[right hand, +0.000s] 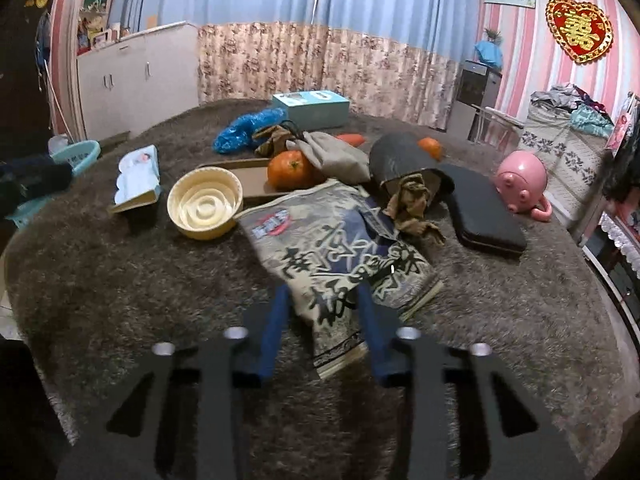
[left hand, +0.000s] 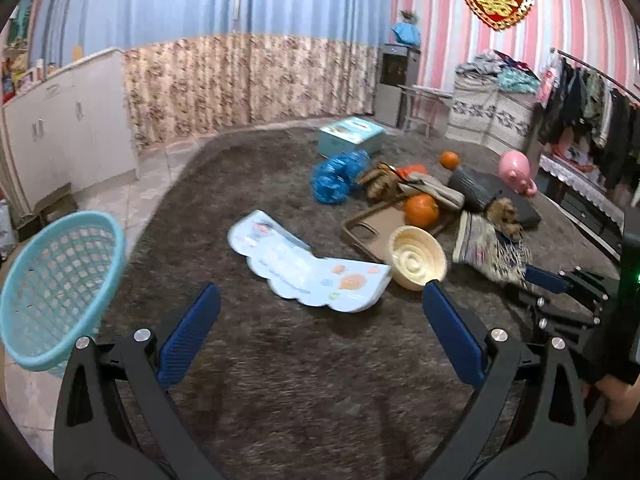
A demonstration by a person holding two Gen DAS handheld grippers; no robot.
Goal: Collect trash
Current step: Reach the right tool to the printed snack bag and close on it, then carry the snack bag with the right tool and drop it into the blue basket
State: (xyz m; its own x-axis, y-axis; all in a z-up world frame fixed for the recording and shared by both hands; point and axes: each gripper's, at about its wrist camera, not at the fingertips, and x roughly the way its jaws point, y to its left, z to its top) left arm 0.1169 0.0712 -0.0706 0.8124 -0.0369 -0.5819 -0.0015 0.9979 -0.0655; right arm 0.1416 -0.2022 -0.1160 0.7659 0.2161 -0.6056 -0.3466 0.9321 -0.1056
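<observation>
The right claw (right hand: pixel 320 320) has drawn narrow on the near end of a flattened printed bag (right hand: pixel 340 256) lying on the shaggy rug (right hand: pixel 120 280); its blue pads straddle the bag's crumpled corner and seem to pinch it, a sensible hold since the corner is the only part raised off the pile. The left claw (left hand: pixel 320 312) hangs wide and empty above the rug, aimed toward a pale blue card (left hand: pixel 312 272) just ahead, likely its own pick. A teal basket (left hand: pixel 60 288) sits at the left edge of the rug, well apart from the bag, and is probably where the trash should go. Around the bag lies a jumble: a cream bowl (right hand: pixel 205 208) just beside its left edge, an orange (right hand: pixel 290 170) behind it, a dark sleeve-like wrapper (right hand: pixel 400 160) with a brown rag (right hand: pixel 412 204) spilling onto the bag's far corner, and a black case (right hand: pixel 488 216) to the right. That rag may drag along when the bag is lifted, and the bowl could be nudged. A pink toy (right hand: pixel 520 184), a box (right hand: pixel 310 110) and a blue plastic bag (right hand: pixel 248 128) lie farther back, out of the way.
</observation>
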